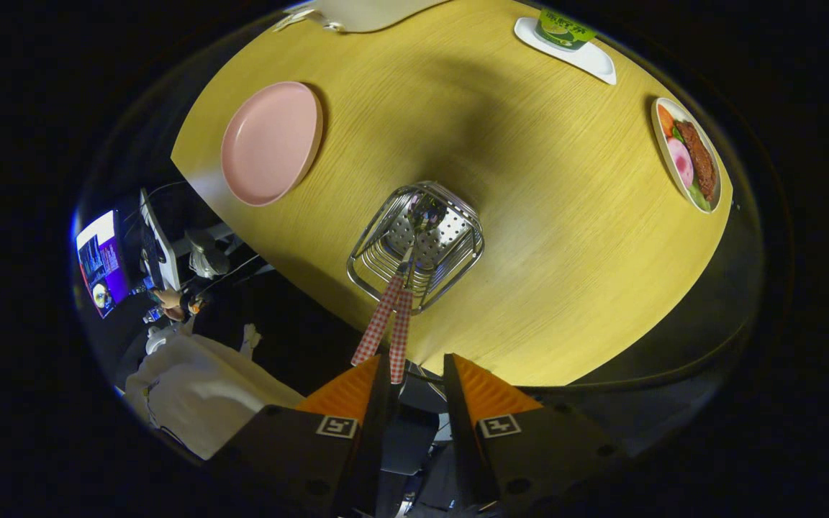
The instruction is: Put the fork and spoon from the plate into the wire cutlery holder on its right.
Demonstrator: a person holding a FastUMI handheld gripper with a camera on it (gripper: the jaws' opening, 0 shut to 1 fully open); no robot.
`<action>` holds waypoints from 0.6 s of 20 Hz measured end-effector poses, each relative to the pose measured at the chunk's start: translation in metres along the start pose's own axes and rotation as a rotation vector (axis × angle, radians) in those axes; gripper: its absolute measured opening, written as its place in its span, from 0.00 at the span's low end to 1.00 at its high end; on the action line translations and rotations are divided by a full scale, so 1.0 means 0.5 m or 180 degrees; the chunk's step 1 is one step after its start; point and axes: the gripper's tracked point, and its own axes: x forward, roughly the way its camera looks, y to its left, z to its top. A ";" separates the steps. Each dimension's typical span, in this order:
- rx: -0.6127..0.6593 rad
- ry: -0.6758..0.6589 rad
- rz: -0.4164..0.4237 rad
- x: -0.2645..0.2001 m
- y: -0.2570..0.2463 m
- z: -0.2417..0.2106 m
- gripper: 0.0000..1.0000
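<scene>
Gripper (418,370) fingers parted, holding nothing, above the wire cutlery holder (416,244).
Fork and spoon (393,324) stand in the holder on the tabletop (565,216), checked handles leaning toward the fingers; pink plate (270,142) lies bare beyond.

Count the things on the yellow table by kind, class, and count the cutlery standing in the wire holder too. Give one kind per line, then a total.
Plates: 3, a bare pink plate, a plate of food and a white plate under a green cup.
Cups: 1, the green cup.
Wire holders: 1.
Checked-handle cutlery in the holder: 2.
Total: 7.
</scene>
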 end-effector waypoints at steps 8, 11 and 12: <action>0.0343 -0.0895 0.0310 -0.079 0.034 -0.010 1.00; 0.0509 -0.1453 0.0274 -0.132 0.024 -0.001 1.00; 0.0569 -0.1659 0.0246 -0.148 0.020 0.005 1.00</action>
